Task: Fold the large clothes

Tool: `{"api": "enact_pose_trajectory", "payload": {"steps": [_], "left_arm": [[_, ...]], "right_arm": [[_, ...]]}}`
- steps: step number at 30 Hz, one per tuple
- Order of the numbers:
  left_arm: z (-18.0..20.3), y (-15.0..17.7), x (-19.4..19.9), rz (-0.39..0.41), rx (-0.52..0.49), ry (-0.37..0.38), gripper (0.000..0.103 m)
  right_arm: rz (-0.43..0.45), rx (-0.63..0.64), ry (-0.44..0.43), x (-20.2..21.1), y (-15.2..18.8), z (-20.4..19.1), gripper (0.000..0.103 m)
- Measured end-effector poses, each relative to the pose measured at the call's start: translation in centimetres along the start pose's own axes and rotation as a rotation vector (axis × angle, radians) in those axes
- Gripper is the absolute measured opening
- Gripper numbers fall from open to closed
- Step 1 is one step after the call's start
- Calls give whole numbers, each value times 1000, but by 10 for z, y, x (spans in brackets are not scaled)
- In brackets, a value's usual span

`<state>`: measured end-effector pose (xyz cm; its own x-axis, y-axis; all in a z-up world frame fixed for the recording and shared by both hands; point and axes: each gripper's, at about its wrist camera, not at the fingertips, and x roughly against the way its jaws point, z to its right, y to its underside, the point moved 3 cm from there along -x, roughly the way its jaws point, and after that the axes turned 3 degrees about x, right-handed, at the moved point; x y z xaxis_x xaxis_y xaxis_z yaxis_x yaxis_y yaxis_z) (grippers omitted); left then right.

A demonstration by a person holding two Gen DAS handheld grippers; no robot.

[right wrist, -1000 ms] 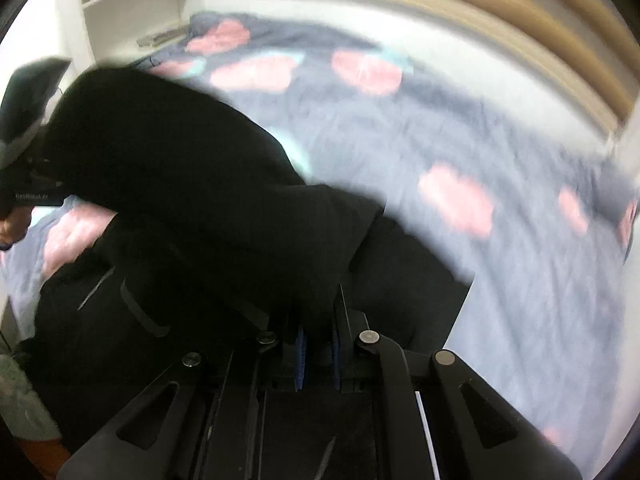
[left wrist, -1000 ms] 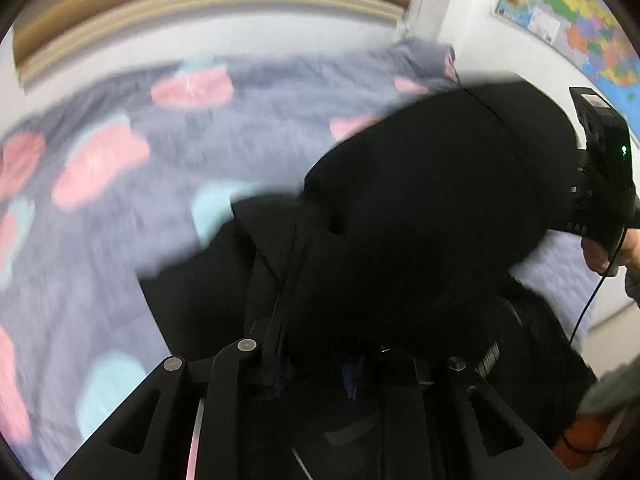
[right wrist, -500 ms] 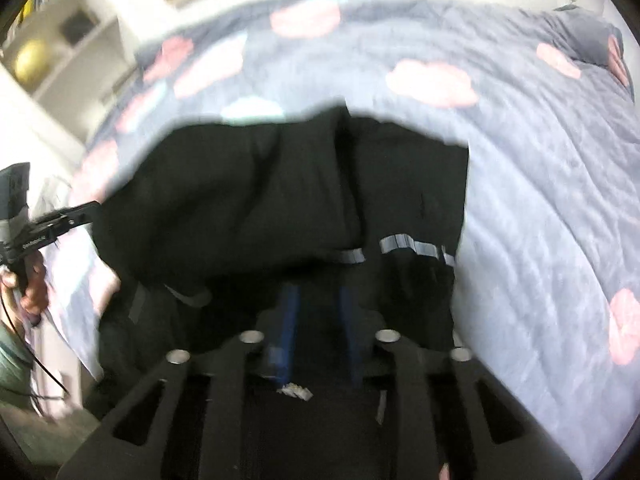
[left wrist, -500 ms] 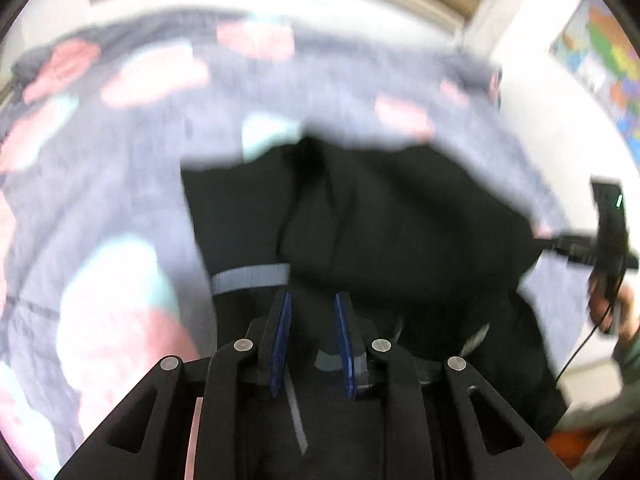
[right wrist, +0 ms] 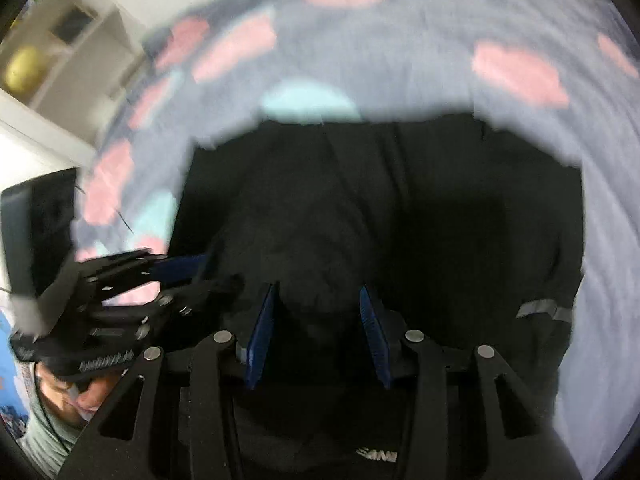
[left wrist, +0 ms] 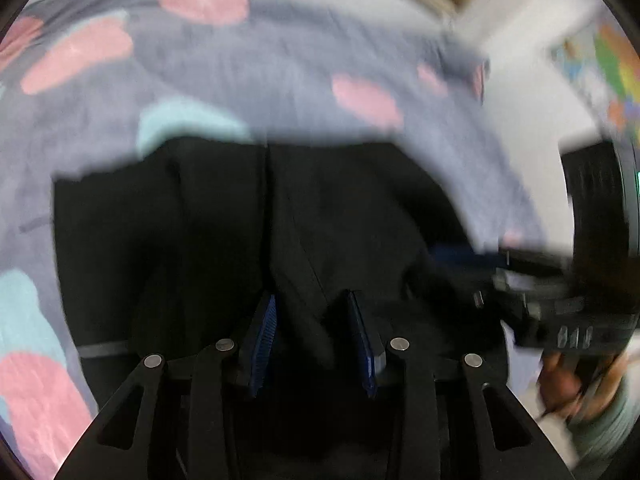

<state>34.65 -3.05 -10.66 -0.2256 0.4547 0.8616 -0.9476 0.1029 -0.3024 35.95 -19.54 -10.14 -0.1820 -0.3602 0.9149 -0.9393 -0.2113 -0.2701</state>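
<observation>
A large black garment (left wrist: 224, 232) lies folded on a grey bedspread (left wrist: 248, 68) with pink and teal patches; it also fills the middle of the right wrist view (right wrist: 380, 208), with a grey reflective strip (right wrist: 544, 308) at its right side. My left gripper (left wrist: 314, 304) is open just above the garment's near edge, blue pads apart, with a fold of cloth standing between them. My right gripper (right wrist: 320, 300) is open over the near edge too. Each gripper shows in the other's view: the right one (left wrist: 460, 256) and the left one (right wrist: 176, 270). Both views are blurred.
The bedspread (right wrist: 440, 40) spreads beyond the garment on all far sides. A white shelf unit with a yellow ball (right wrist: 22, 68) stands at the left. A white wall with a coloured map (left wrist: 612, 64) is at the right.
Both grippers carried the lifted black garment forward and down onto the bed, then opened and let go. The garment now lies flat and doubled over.
</observation>
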Motion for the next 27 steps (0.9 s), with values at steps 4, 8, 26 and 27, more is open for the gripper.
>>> {"api": "enact_pose_trajectory", "payload": {"steps": [4,8,26,27], "left_arm": [[-6,47,-31,-49,20,-39,37],[-16,57,-45,-21,102,-36,38],[8,74,-1,-6,-10,134,41],[0,75,-17,-26,18,137,41]], "right_arm": [[-89,-65,-4,-53,47,28,46],[-35,-78,-20,-59,55,34,44],[87,17,42,0,59,23,48],[73,21,66,-10,64,25,47]]}}
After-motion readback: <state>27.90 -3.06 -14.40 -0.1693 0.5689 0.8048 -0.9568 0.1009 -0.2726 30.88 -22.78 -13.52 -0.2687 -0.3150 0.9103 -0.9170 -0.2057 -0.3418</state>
